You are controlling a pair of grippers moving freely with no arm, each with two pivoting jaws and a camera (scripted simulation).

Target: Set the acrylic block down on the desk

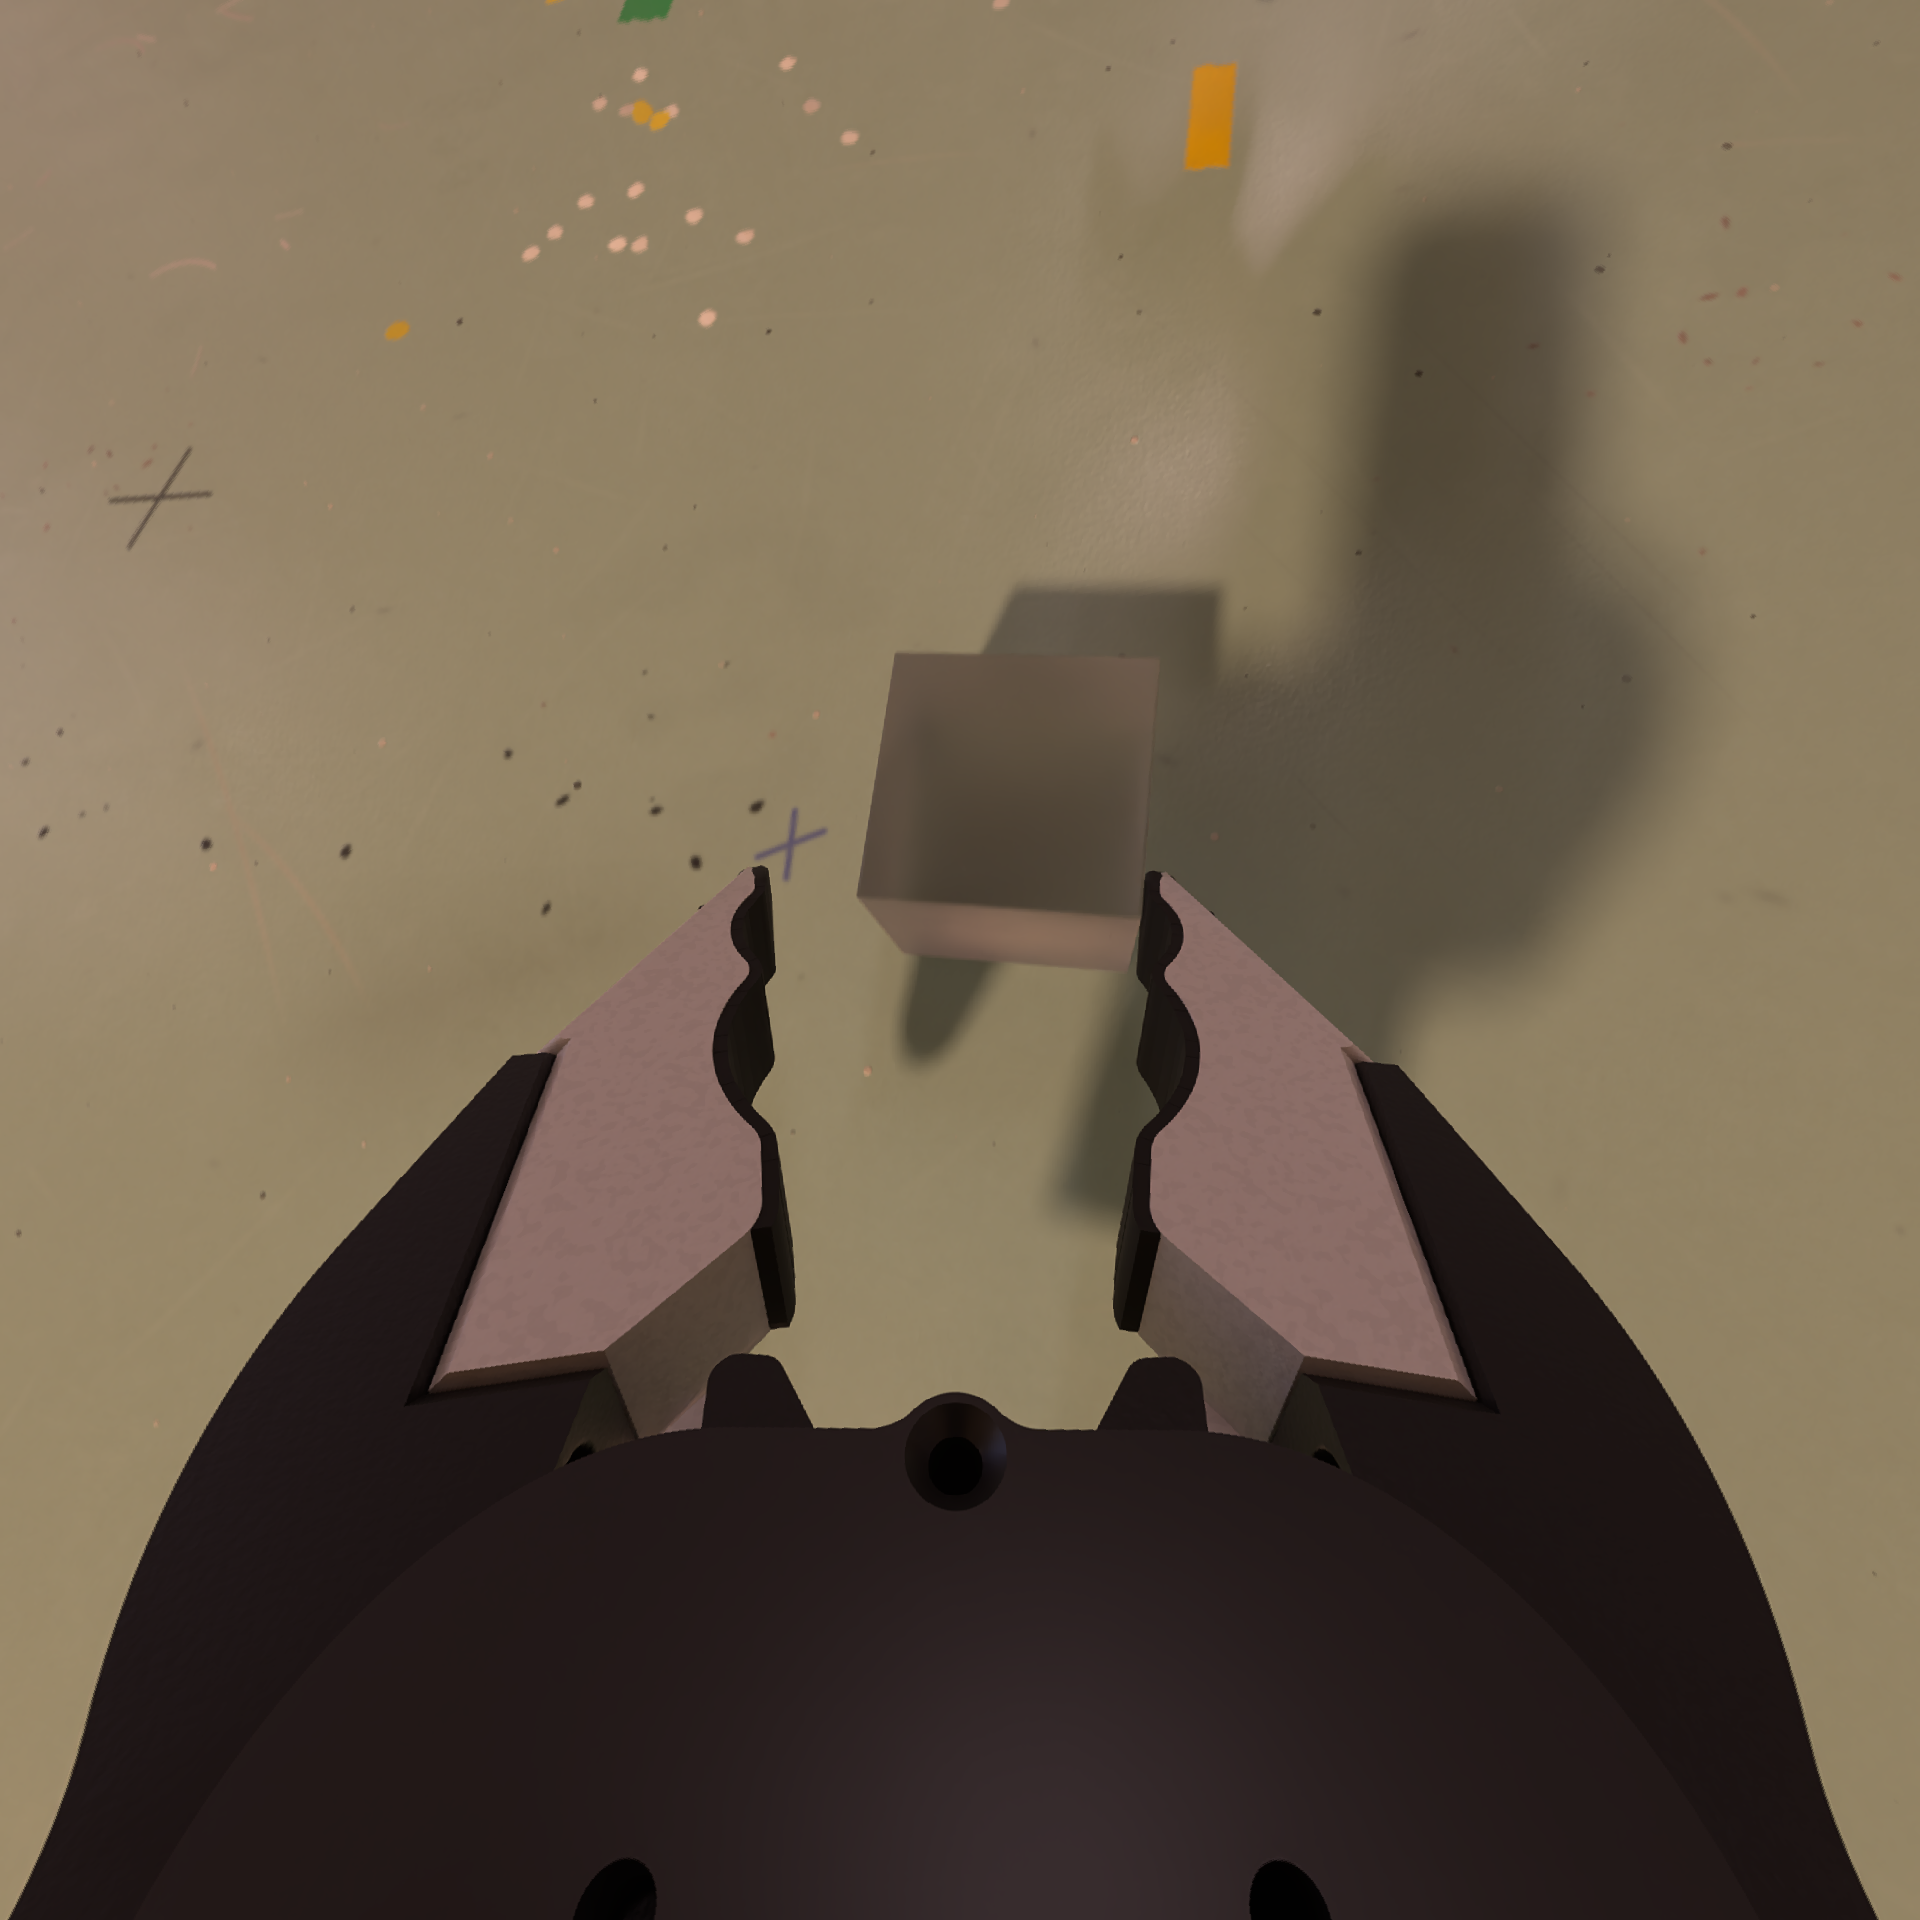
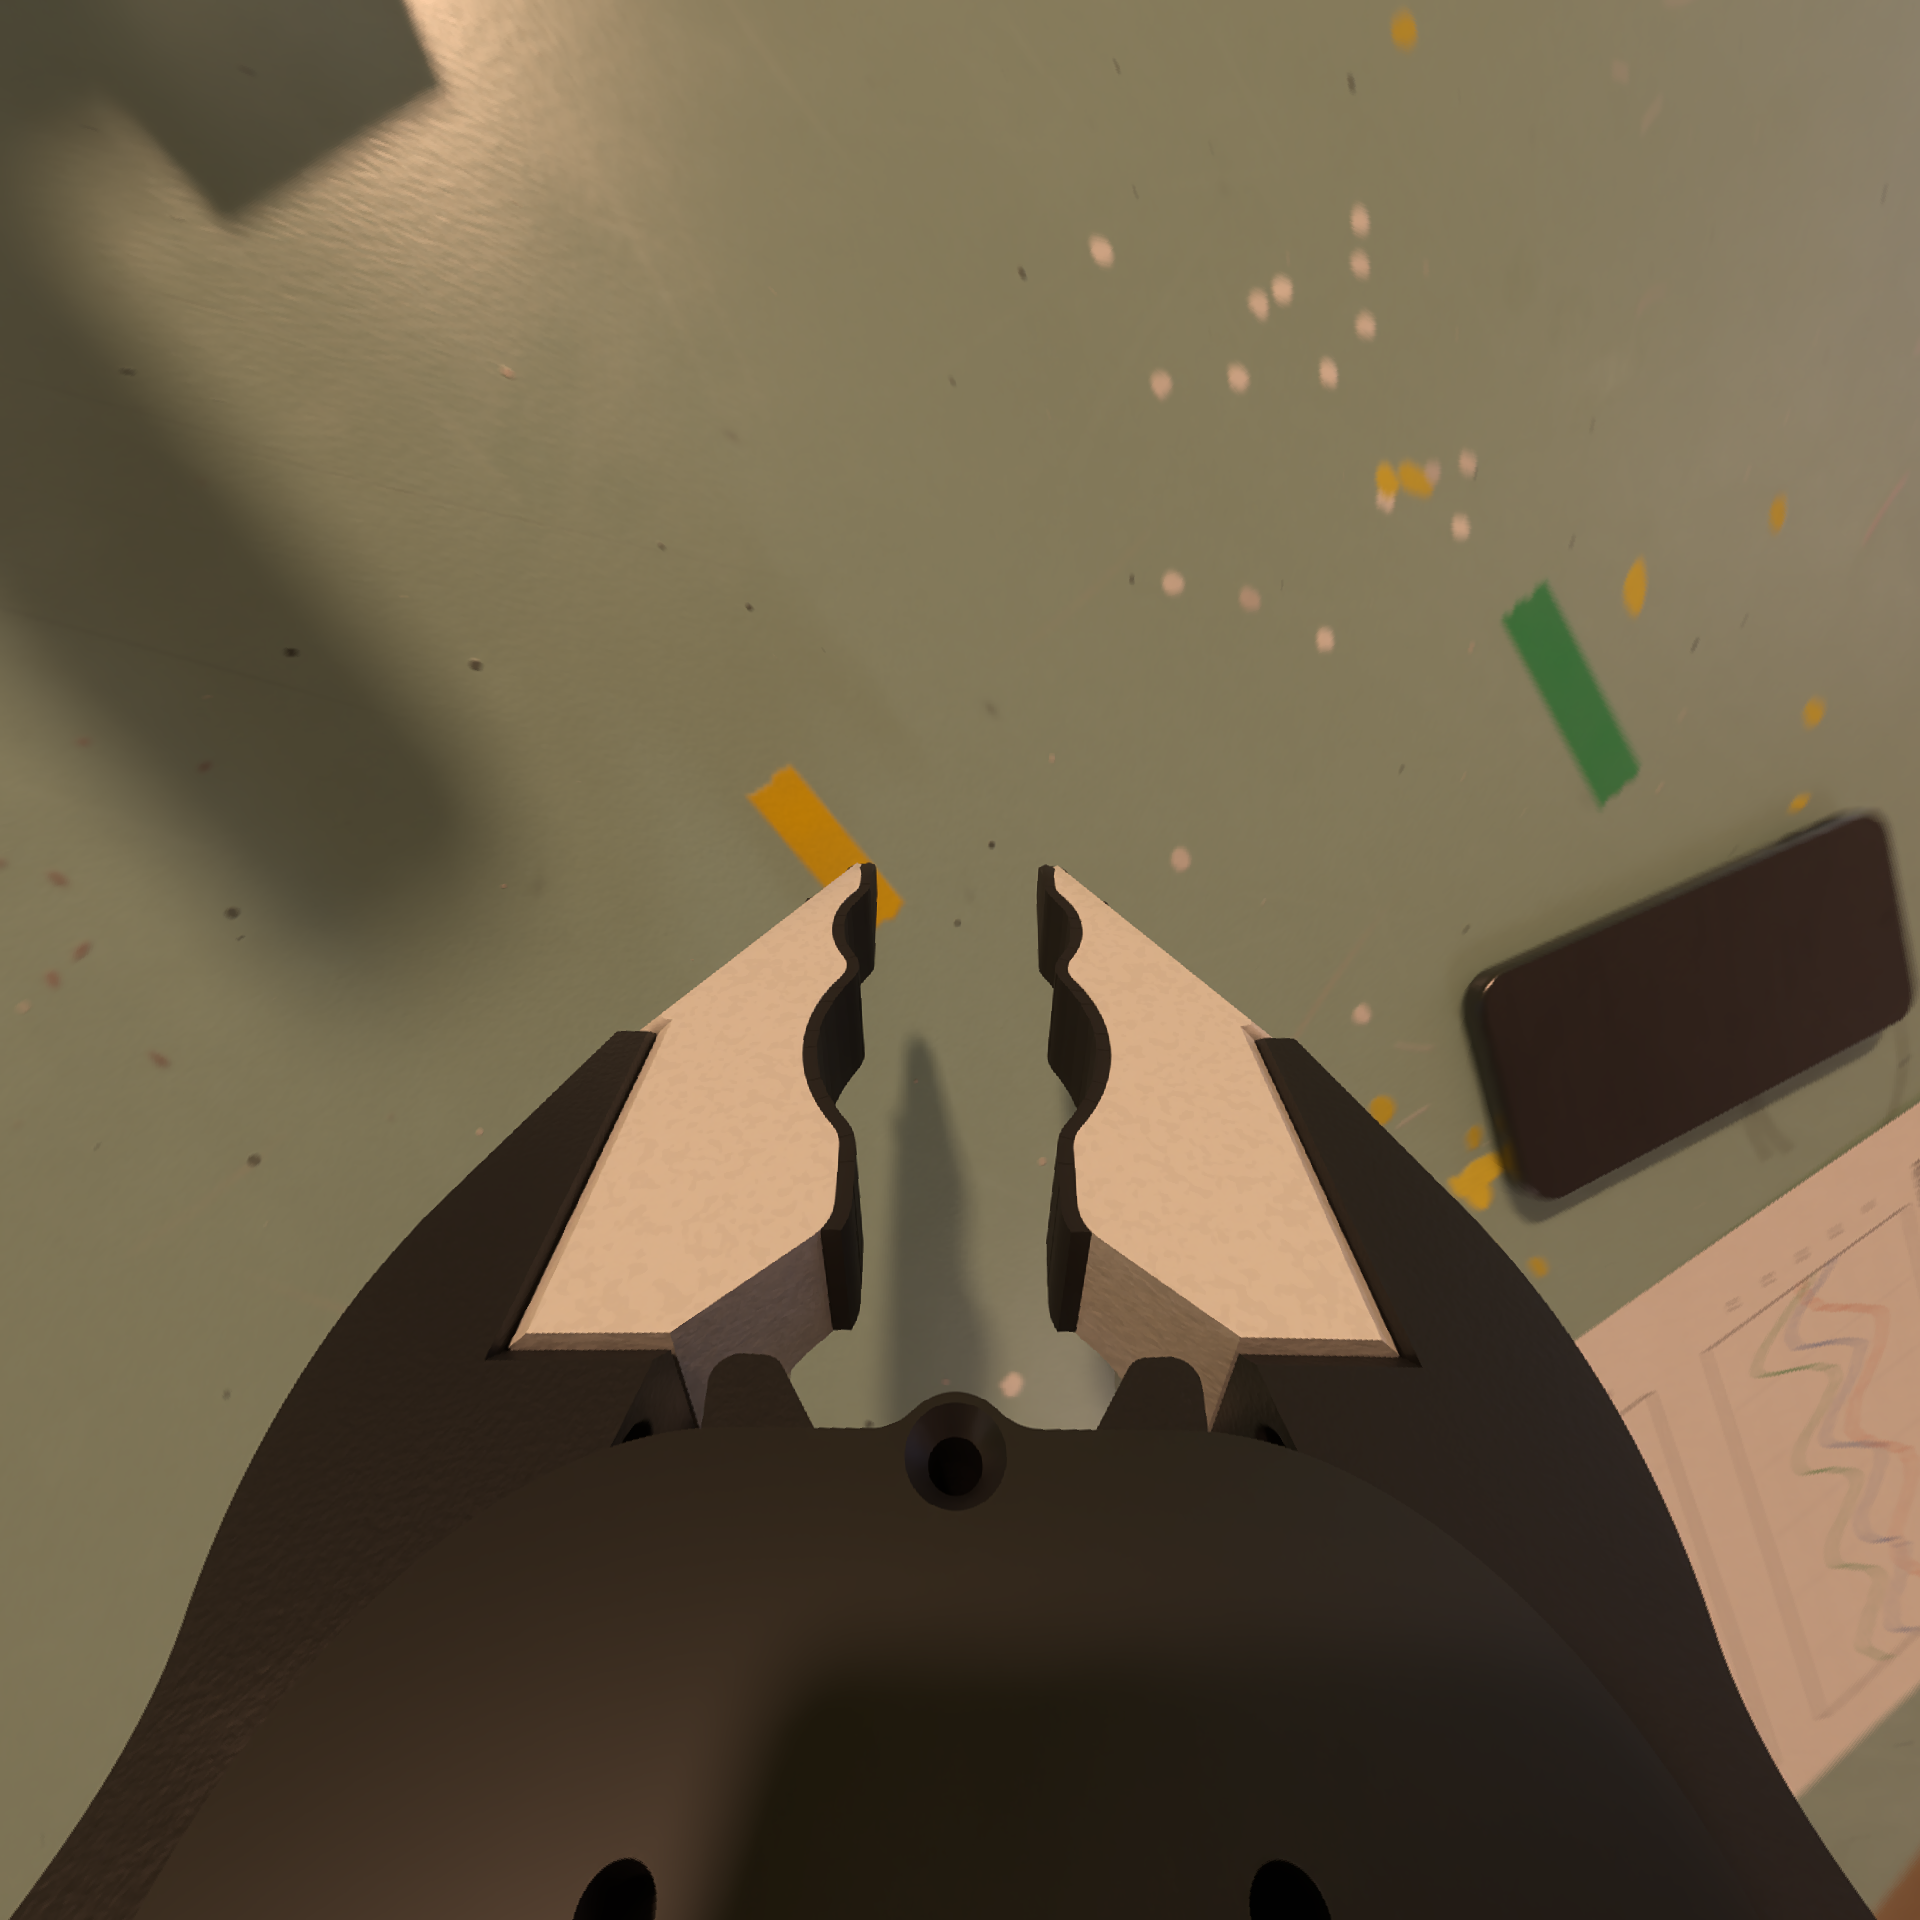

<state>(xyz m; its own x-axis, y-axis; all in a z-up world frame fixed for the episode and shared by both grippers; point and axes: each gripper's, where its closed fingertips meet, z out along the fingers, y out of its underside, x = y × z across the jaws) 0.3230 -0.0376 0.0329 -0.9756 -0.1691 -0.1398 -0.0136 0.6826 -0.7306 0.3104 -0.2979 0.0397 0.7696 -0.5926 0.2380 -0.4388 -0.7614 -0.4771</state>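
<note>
A translucent grey-brown acrylic block [image 1: 1008, 800] rests on the olive-green desk [image 1: 416, 727] in the left wrist view, just ahead of my left gripper [image 1: 956, 883]. The left gripper is open and empty; the block's near right edge lies close to the right fingertip, and I cannot tell if they touch. My right gripper [image 2: 956, 878] hovers over the desk [image 2: 623, 520] with its jaws parted and nothing between them. The block does not show in the right wrist view.
A black phone [image 2: 1688, 1003] lies to the right of the right gripper, with a sheet of paper [image 2: 1787, 1475] below it. Strips of orange tape [image 2: 805, 826] [image 1: 1210, 114] and green tape [image 2: 1569, 691] lie flat on the desk, among paint specks.
</note>
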